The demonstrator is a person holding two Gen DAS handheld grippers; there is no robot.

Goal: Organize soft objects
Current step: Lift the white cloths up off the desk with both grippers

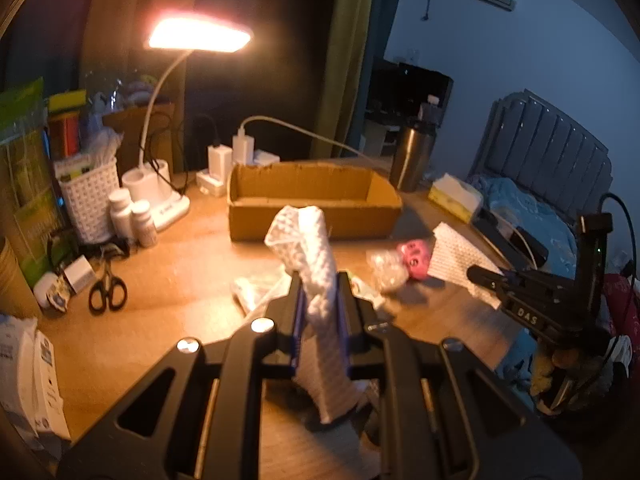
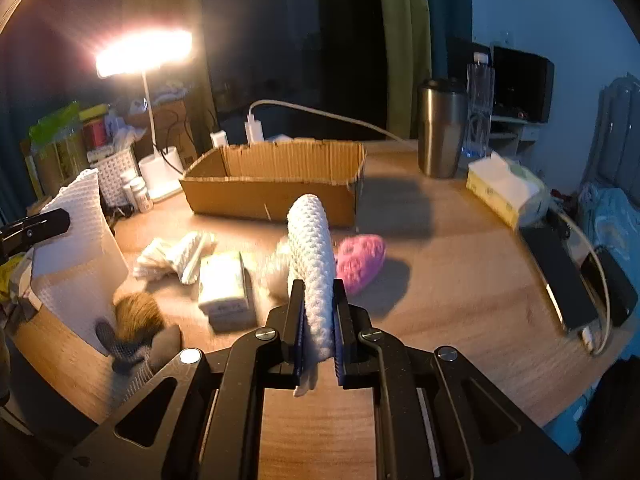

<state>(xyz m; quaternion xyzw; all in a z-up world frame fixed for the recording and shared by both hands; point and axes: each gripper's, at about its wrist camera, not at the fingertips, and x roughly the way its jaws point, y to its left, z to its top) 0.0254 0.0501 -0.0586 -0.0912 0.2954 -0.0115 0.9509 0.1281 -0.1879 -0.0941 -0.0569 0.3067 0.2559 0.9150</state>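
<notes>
Gripping one white waffle-textured cloth (image 1: 316, 264) with both tools, left gripper (image 1: 320, 292) and right gripper (image 2: 318, 300) each clamped on an edge above the wooden desk (image 2: 440, 264), I next carry it into the open brown cardboard box (image 2: 276, 196).

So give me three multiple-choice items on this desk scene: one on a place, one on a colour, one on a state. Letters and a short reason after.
1. Where does the cardboard box stand?
A. beyond the loose soft items
B. on the bed
C. under the lamp base

2. What colour is the knitted toy on the desk?
A. green
B. pink
C. black

3. What is the right gripper doing?
A. open over the box
B. shut on nothing
C. shut on a white cloth

Answers: 1 A, it stands farther back on the desk; 2 B, pink yarn shows; 3 C, the cloth sits pinched between the jaws.
</notes>
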